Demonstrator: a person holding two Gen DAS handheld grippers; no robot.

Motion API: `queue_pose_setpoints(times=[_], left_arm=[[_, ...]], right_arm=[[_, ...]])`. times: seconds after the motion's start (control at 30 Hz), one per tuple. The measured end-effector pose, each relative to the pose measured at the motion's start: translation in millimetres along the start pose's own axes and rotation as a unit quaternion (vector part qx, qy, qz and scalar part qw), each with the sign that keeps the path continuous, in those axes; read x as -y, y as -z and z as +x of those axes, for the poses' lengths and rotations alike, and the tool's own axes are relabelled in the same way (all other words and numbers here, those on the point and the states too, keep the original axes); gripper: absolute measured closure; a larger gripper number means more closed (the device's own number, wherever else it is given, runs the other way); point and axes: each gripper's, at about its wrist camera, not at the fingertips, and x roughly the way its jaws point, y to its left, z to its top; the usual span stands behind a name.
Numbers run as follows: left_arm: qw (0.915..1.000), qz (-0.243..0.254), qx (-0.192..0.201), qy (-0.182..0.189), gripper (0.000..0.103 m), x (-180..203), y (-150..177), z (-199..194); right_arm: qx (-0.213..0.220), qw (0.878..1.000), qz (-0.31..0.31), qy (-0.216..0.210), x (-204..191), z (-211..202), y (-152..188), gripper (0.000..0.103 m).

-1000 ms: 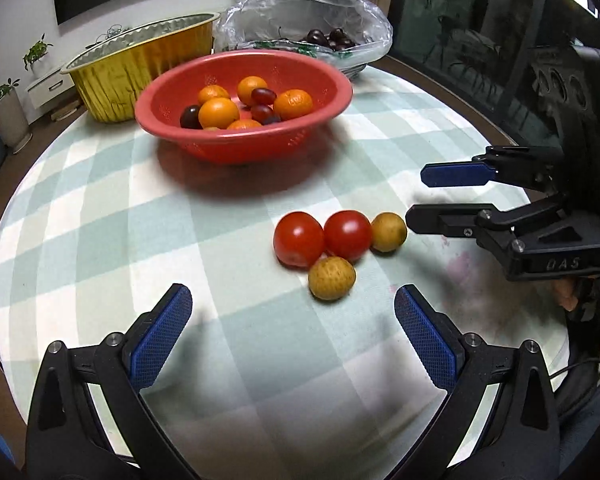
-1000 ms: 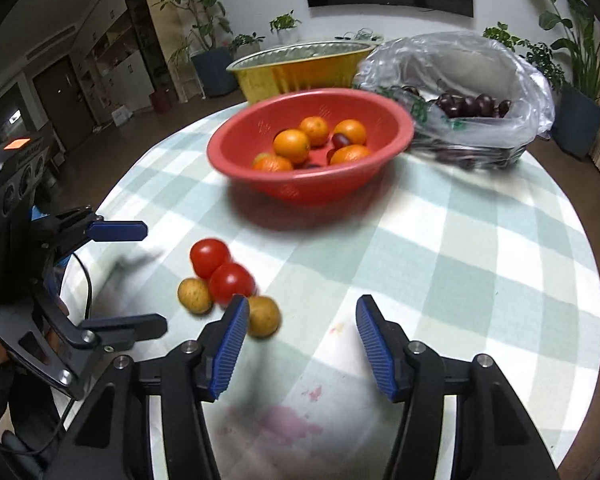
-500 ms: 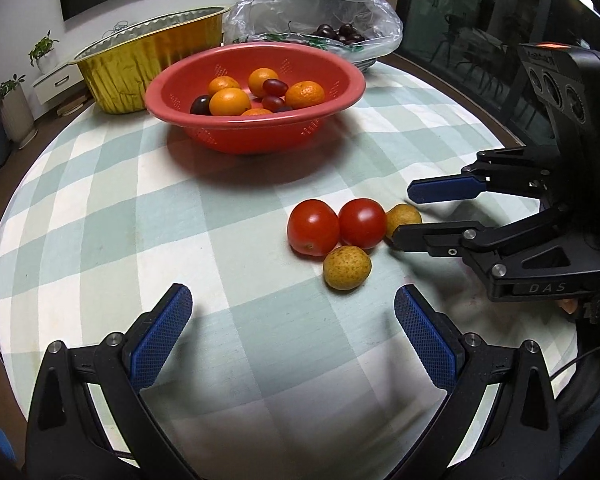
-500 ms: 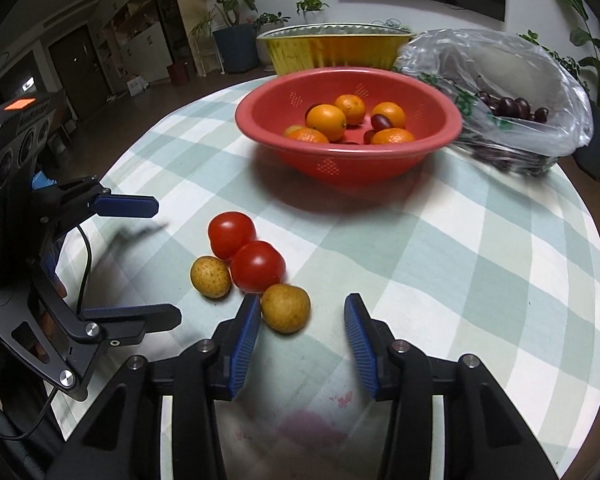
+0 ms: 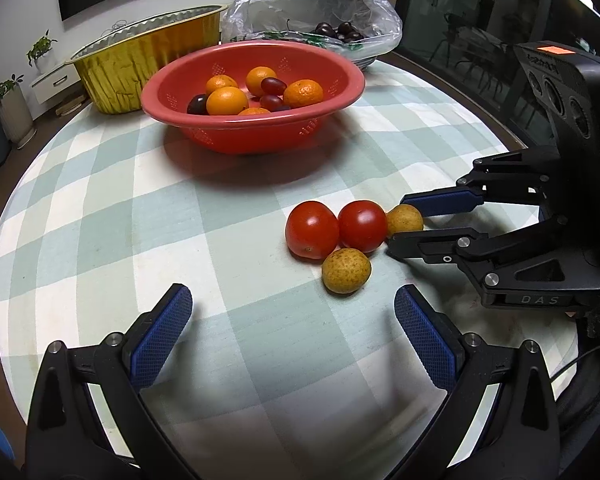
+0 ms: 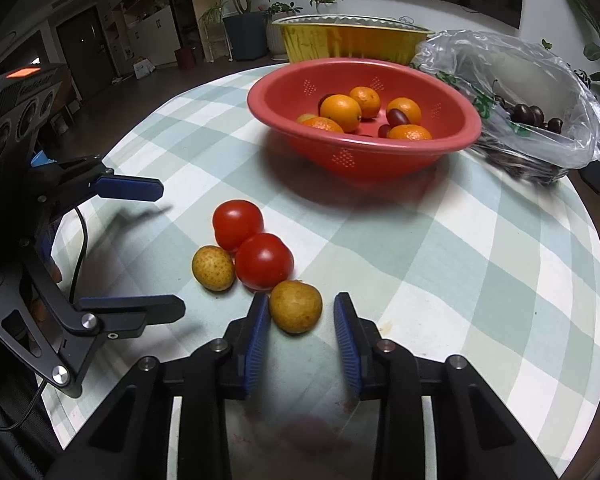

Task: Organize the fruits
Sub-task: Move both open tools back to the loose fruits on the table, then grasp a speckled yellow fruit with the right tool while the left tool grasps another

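Two red tomatoes [image 5: 312, 229] [image 5: 362, 225] and two yellow-brown spotted fruits lie together on the checked tablecloth. My right gripper [image 6: 300, 312] is open, its fingers on either side of one spotted fruit [image 6: 296, 306], the left pad close against it. It also shows in the left wrist view [image 5: 404, 218]. The second spotted fruit [image 5: 346, 270] lies in front of my left gripper [image 5: 292, 312], which is wide open and empty. A red colander bowl [image 5: 340, 92] holds oranges and dark grapes.
A gold foil tray [image 5: 140, 56] stands behind the bowl. A plastic bag of dark cherries [image 5: 340, 32] sits at the back right. The round table's edge [image 5: 512, 136] curves close on the right. A pink stain [image 6: 312, 428] marks the cloth.
My right gripper has moved forward around the spotted fruit and its fingers have narrowed. The left gripper has shifted slightly closer, still wide open.
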Motion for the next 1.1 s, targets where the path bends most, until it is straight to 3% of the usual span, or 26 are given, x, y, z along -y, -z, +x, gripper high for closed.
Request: queue_pose_setpoints(times=[0.07,0.5,0.63,0.77,0.83,0.97,1.03,1.1], left_arm=[[1.0,0.0,0.0,0.001,0.0,0.9,-2.2,1.6],[0.9999,-0.003,0.005,0.011,0.001,10.7,-13.6,9.5],[0.9999,0.001,0.0,0.014,0.022,14.6,-14.4,12.3],[0.9998,0.004,-0.007,0.016,0.035,17.3,-11.9,16.6],[0.9998,0.005,-0.009,0.018,0.047,18.9,-11.3,18.3],[0.9998,0.008,-0.009,0.014,0.049,20.6,-10.1,19.1],[0.9999,0.009,-0.008,0.011,0.062,20.8,-10.2,18.8],[0.9999,0.009,-0.009,0.011,0.063,20.5,-10.7,18.8]], right_arm=[[0.001,1.0,0.001,-0.003,-0.5,-1.6,0.2,0.074],[0.023,0.999,0.044,-0.007,9.0,-23.9,11.8,0.074],[0.025,0.998,0.054,-0.006,10.9,-26.1,13.5,0.074],[0.028,0.998,0.057,-0.006,10.5,-26.9,13.1,0.074],[0.029,0.998,0.059,-0.006,10.6,-27.5,12.9,0.074],[0.029,0.998,0.062,-0.005,11.6,-27.8,13.1,0.074],[0.029,0.998,0.063,-0.006,11.2,-28.0,13.2,0.074],[0.03,0.998,0.063,-0.006,11.0,-28.1,13.1,0.074]])
